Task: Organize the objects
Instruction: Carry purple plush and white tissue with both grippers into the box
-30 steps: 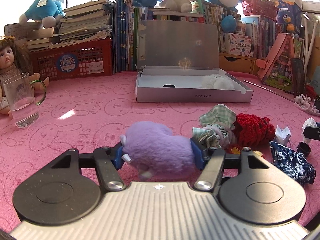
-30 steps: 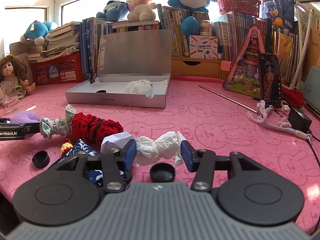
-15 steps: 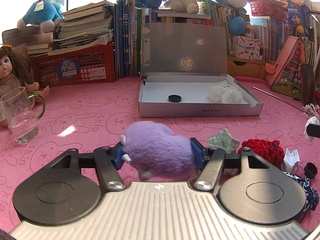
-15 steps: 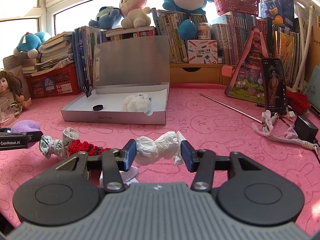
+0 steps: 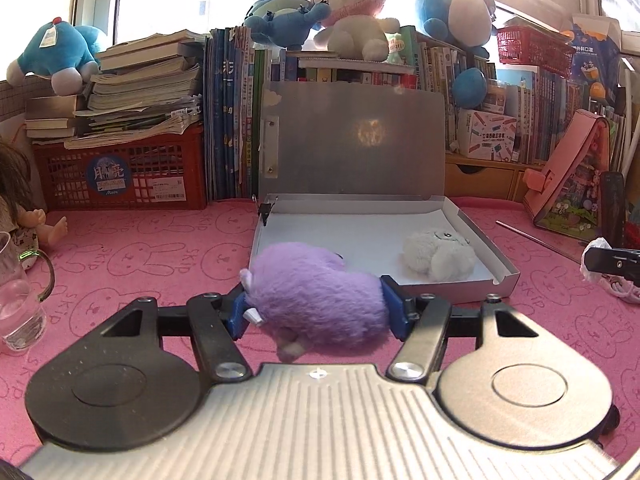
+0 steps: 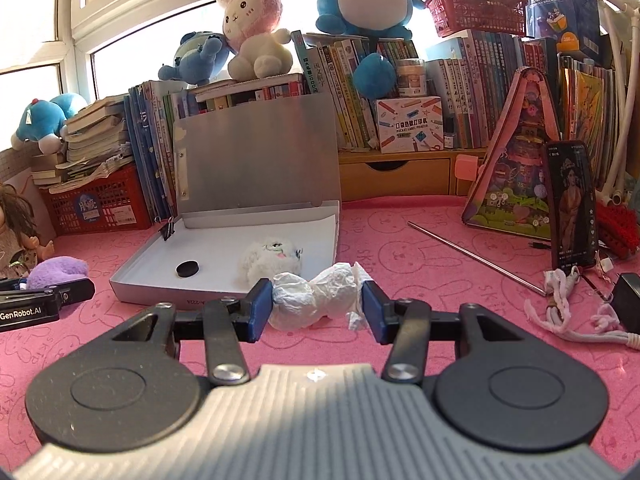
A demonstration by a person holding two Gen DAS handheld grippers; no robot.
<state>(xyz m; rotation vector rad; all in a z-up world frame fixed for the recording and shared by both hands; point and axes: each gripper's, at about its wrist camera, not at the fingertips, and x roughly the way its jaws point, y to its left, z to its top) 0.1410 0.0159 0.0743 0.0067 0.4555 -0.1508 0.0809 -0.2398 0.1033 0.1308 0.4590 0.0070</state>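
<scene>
My left gripper (image 5: 316, 314) is shut on a purple plush toy (image 5: 316, 300), held above the pink mat just in front of the open silver box (image 5: 500, 258). A crumpled white tissue wad (image 6: 316, 296) sits squeezed in my right gripper (image 6: 318, 310), which is shut on it close to the front wall of the same box (image 6: 328, 236). Inside the box lie a white plush toy (image 6: 268, 260) and a black round cap (image 6: 188, 269). In the right wrist view the left gripper (image 6: 48, 300) with the purple toy (image 6: 56, 270) shows at far left.
A glass mug (image 5: 20, 292) and a doll (image 5: 16, 200) stand at the left. Books, a red crate (image 5: 120, 172) and plush toys line the back. A metal rod (image 6: 476, 258), a phone (image 6: 572, 204), white cord (image 6: 560, 316) and a black adapter (image 6: 628, 300) lie at the right.
Both grippers have risen and moved toward the silver box, each keeping its load. The cloth pile and loose caps on the mat have dropped out of view.
</scene>
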